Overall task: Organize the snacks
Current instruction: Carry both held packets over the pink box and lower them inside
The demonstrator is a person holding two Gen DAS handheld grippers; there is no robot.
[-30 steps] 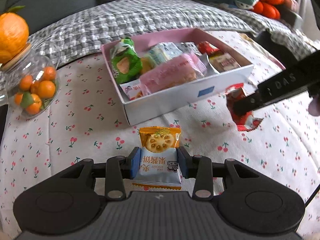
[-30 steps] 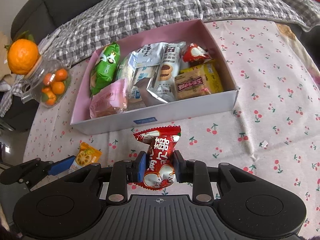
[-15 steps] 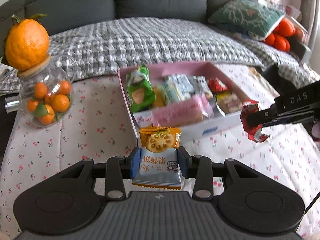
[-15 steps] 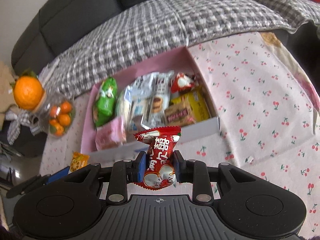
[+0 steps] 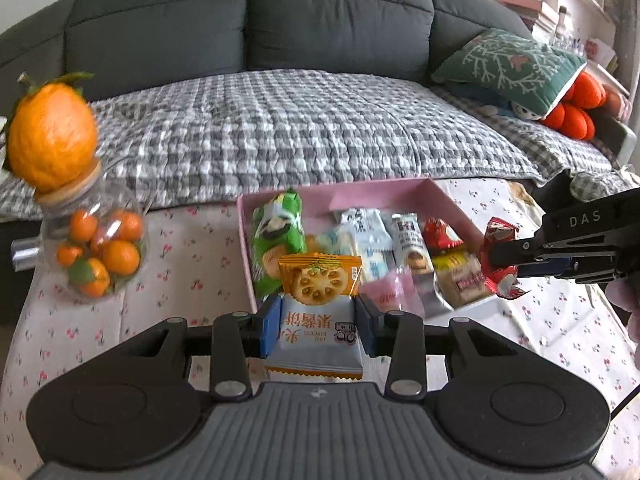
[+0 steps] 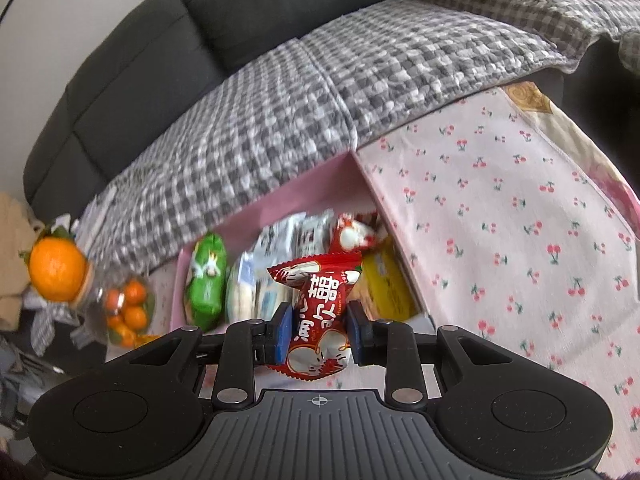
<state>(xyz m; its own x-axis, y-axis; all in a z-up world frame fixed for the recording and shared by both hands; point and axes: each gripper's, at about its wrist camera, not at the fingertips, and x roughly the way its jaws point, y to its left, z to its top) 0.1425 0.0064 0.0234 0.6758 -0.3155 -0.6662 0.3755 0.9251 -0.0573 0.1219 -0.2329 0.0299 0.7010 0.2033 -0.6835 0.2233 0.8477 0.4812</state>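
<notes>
Round glass jar [image 5: 94,256] of small oranges stands at far left on the cherry-print bench [image 5: 188,264]. Left hand-held gripper [image 5: 316,326] pinches a glossy biscuit packet [image 5: 318,312] before the pink cardboard box [image 5: 352,196]. Right hand-held gripper [image 6: 318,332] pinches a crinkled red candy wrapper [image 6: 320,312] at the box's right wall.

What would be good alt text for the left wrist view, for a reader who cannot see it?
The left gripper holds an orange and white biscuit packet in front of a pink box full of snacks. At right, the right gripper holds a red candy by the box's right end. A jar of small oranges stands at left, a grey sofa behind.
</notes>
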